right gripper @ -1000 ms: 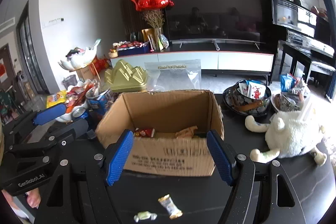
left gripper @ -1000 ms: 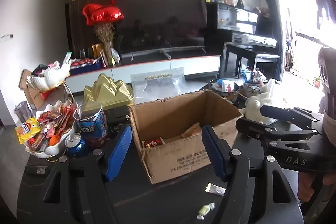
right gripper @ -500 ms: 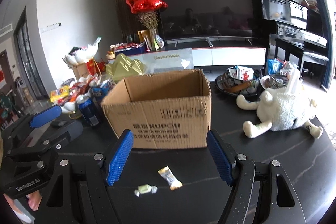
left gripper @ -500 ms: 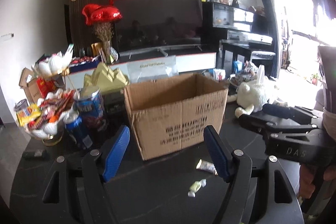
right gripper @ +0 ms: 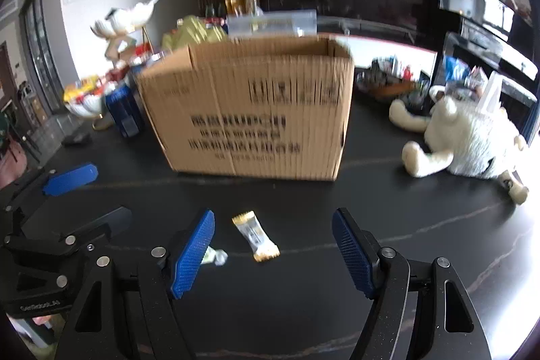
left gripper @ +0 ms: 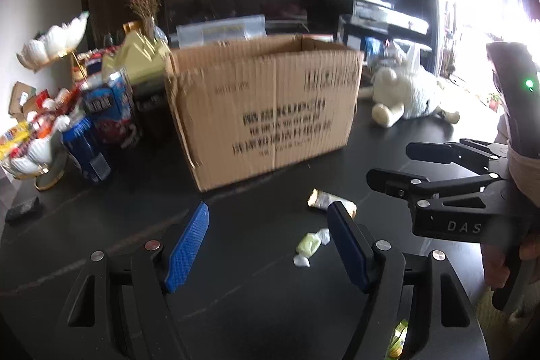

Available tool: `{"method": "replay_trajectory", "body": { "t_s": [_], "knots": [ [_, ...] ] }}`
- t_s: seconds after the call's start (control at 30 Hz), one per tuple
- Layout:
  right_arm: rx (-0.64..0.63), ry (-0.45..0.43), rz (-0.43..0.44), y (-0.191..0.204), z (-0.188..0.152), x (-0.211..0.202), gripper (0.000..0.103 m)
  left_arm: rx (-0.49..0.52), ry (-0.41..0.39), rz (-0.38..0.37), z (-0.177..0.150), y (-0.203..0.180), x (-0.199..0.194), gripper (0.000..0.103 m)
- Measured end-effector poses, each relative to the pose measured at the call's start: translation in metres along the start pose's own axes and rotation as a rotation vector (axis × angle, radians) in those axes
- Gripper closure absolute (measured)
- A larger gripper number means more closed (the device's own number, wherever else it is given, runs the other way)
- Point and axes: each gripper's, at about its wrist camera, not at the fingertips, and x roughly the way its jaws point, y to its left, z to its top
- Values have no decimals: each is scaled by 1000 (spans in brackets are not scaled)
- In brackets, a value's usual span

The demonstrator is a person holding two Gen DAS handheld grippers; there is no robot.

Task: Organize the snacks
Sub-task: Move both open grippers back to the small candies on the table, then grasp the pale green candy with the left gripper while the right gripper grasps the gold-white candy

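Both your tools have dropped toward the worktop (right gripper: 405,208), gaping and empty; the right tool (right gripper: 273,245) risks scattering the gold-ended wrapper (right gripper: 255,237) at 12 o'clock.

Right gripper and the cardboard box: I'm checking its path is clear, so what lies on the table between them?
In the right wrist view, only a gold-ended snack packet lies between the right gripper and the cardboard box; otherwise bare dark table.

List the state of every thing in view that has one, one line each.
Left gripper: open, empty, above the table.
Right gripper: open, empty.
Box: upright, top open, on the table.
Gold-ended snack: lying flat, loose, between the right gripper's fingers.
Green candy: wrapped, lying loose beside the snack.
Plush toy: lying on the table right of the box.
Blue cans: standing left of the box.
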Motion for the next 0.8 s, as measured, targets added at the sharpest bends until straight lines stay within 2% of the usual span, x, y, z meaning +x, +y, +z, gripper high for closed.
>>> {"method": "replay_trajectory", "body": {
  "t_s": [0.2,0.3,0.4,0.8],
  "knots": [
    [-8,72,23,3,-11,20,30,-19,64,-79,-12,2,24,31],
    [-14,97,29,5,-15,29,31,-18,75,-95,-17,3,32,33],
    [-23,126,29,6,-20,38,36,-22,94,-120,-21,2,40,37],
    [5,188,43,1,-29,58,44,-4,169,-212,-33,-10,67,64]
  ]
}}
